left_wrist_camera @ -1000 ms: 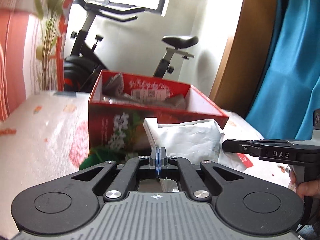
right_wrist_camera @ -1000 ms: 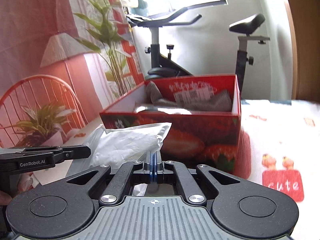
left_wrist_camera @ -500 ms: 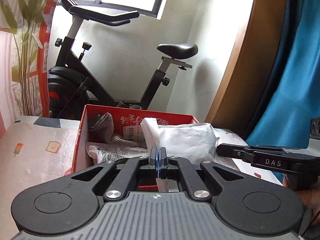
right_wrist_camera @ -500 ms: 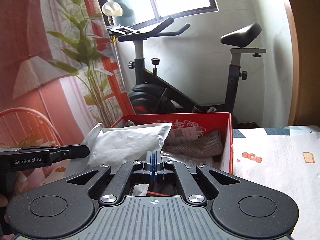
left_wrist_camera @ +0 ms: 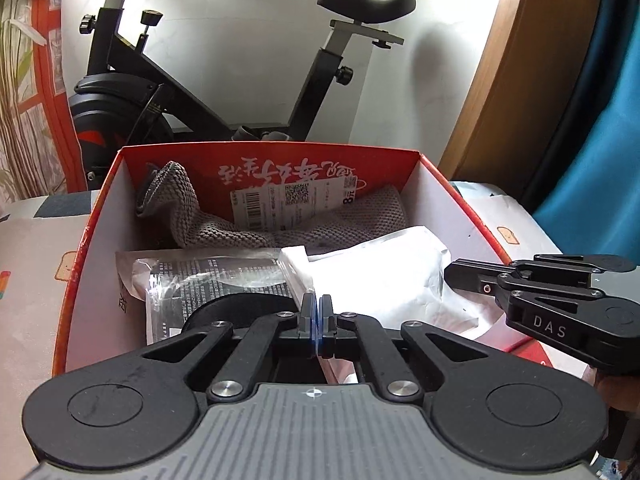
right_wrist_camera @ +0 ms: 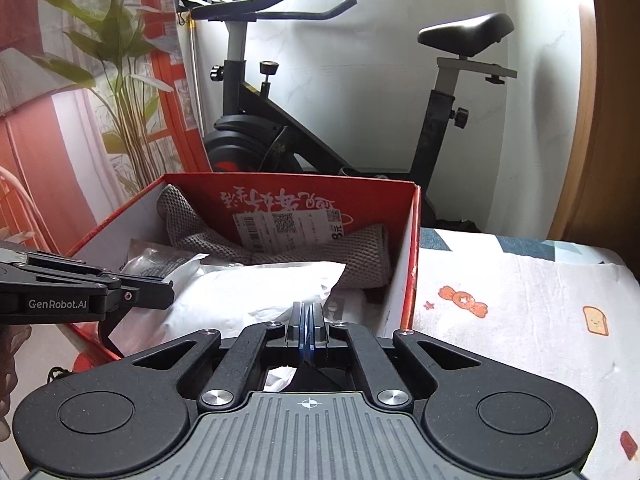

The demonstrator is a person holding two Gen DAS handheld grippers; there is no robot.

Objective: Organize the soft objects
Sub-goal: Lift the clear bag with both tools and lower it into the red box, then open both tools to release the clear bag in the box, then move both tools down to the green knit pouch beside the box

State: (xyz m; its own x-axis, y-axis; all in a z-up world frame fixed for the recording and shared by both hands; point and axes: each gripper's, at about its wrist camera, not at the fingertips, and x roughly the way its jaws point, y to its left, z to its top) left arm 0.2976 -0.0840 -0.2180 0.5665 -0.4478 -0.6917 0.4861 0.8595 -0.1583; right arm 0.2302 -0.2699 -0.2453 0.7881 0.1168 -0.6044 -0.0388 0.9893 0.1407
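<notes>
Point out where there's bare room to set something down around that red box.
Bare cloth lies right of the red box, on the printed tablecloth, and left of it. Inside is crowded: grey knit cloth, clear packet, white pouch held by both grippers.

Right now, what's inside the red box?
Inside the red box lie a grey knitted cloth, a clear printed packet and the white pouch both tools pinch. The pouch hides whatever lies beneath it.

Black left gripper (left_wrist_camera: 318,322) with silver screws, ribbed grey base.
</notes>
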